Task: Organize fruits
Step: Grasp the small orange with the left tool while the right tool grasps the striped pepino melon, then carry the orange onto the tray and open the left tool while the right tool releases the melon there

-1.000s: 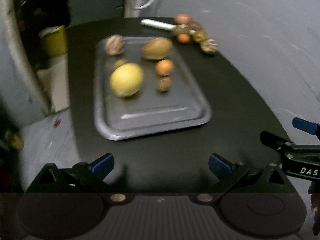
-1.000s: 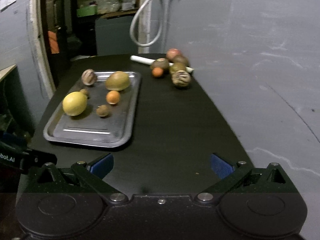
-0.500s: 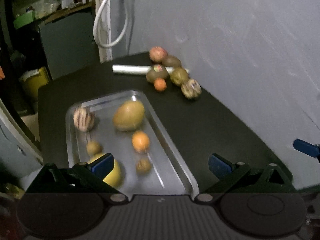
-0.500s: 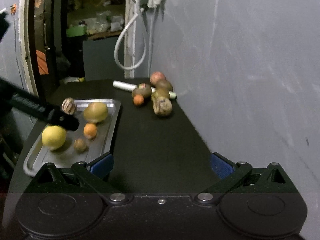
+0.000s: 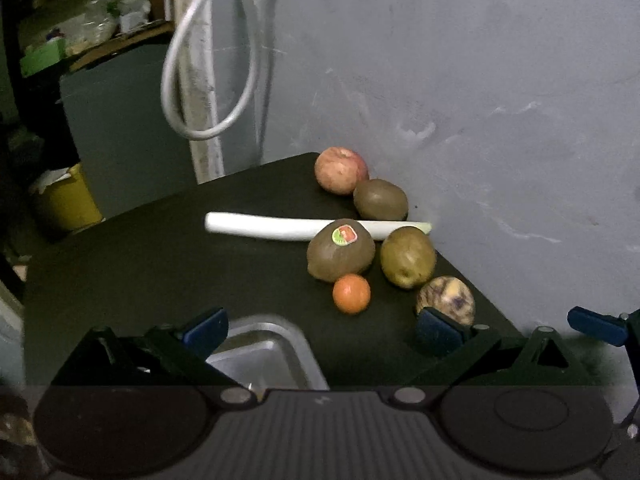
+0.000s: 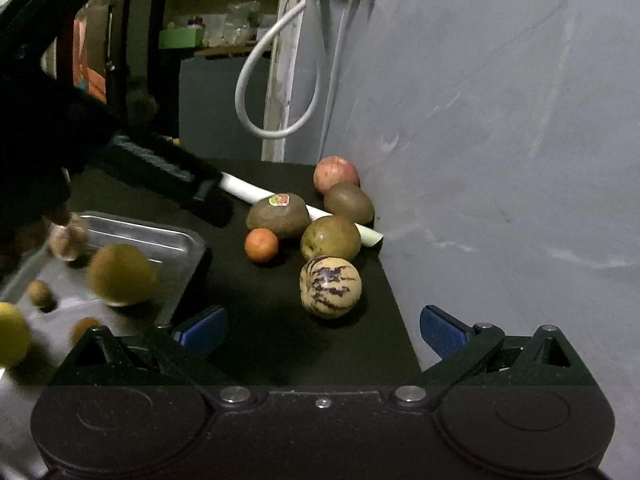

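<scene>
Left wrist view, claw: the left gripper (image 5: 320, 330) is spread wide with nothing between its blue pads, above the far corner of the metal tray (image 5: 280, 360).
Left wrist view, fruit: 6 loose fruits sit in a cluster on the black table (image 5: 160, 272) by the grey wall: an apple (image 5: 340, 170), a kiwi (image 5: 380, 199), a stickered kiwi (image 5: 341, 255), a small orange (image 5: 351, 293), a yellow-green fruit (image 5: 407, 257) and a striped melon (image 5: 446, 300).
Left wrist view, risk: the fruits touch, so closing on 1 could nudge its neighbours and set them rolling.
Left wrist view, hidden: the right finger covers the melon's lower part; a white stalk (image 5: 260, 226) runs behind the stickered kiwi.
Right wrist view, claw: the right gripper (image 6: 322, 330) is also wide open and empty, with the striped melon (image 6: 330, 287) just ahead.
Right wrist view, risk: the melon lies near the table's right edge; an off-centre squeeze could push it off.
Right wrist view, hidden: fruit on the tray (image 6: 176, 240) is blurred and hard to name; the dark left gripper body (image 6: 168, 176) blocks the stalk's far end.
</scene>
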`<state>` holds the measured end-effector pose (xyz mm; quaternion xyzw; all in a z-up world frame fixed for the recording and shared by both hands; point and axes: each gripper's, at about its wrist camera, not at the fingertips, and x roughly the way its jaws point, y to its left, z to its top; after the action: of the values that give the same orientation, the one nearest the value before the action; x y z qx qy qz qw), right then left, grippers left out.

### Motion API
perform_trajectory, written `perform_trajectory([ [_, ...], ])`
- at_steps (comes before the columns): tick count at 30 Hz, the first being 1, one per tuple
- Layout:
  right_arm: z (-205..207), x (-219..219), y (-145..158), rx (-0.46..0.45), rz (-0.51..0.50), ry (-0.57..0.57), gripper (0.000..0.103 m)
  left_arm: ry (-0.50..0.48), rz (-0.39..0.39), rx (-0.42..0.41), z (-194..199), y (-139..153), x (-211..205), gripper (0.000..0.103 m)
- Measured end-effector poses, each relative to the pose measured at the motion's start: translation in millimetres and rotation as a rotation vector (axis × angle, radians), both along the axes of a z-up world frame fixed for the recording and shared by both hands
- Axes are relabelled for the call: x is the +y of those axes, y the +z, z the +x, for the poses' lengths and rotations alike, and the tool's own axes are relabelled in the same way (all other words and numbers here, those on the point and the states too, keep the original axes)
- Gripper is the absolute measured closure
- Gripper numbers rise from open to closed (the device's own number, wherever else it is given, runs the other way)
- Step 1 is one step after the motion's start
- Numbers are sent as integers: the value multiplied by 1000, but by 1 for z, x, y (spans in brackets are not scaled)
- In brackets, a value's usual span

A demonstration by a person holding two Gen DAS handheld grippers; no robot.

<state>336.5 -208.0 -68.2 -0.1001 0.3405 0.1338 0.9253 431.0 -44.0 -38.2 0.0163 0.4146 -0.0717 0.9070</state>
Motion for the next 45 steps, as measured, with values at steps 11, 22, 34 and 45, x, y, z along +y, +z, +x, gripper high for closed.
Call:
perform_trajectory([
  [11, 56, 13, -50, 46, 4, -38, 16, -59, 82, 38, 48, -55, -16, 5],
  [22, 70, 13, -58, 45, 19, -60, 35, -119, 35, 57, 54, -70, -24, 40],
  [34, 71, 9, -60, 51, 53, -80, 48, -108, -30, 50, 57, -70, -26, 68],
  [45, 29, 6, -44, 20, 107, -64, 49, -57, -120, 35, 7, -47, -8, 69],
])
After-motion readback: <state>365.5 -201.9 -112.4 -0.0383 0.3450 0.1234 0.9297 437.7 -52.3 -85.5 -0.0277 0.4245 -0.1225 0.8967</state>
